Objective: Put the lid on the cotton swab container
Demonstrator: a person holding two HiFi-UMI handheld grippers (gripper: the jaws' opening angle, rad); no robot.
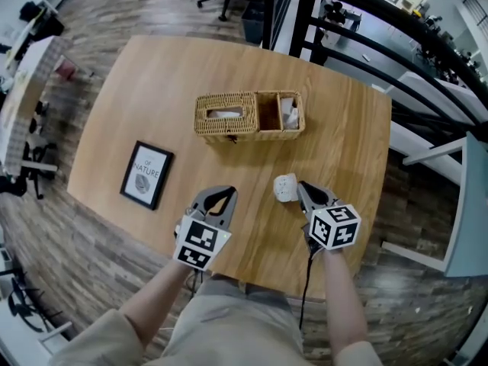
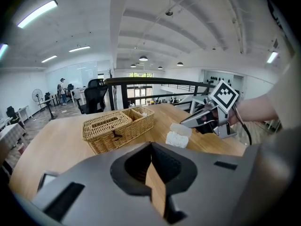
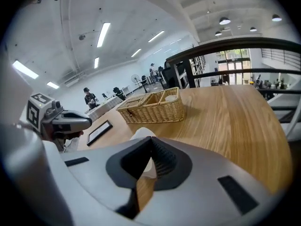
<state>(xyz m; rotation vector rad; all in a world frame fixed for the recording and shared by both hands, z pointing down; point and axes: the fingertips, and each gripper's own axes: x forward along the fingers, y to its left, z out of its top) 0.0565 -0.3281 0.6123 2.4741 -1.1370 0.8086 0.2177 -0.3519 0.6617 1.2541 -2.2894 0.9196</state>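
White tub (image 1: 284,190): by the table's (image 1: 152,97) front edge.
Lid (image 2: 180,129): tilted over it, pinched by right gripper (image 1: 302,187).
Left gripper (image 1: 221,196): fingers closed, empty.
Danger: crooked lid could tip the light tub.

**Lid resting askew on swab container**

The small white cotton swab container (image 1: 284,189) is standing upright on the near right part of the wooden surface (image 1: 152,105). Its pale, flat lid (image 2: 181,129) is lying across the top, slightly tilted and overhanging one side.
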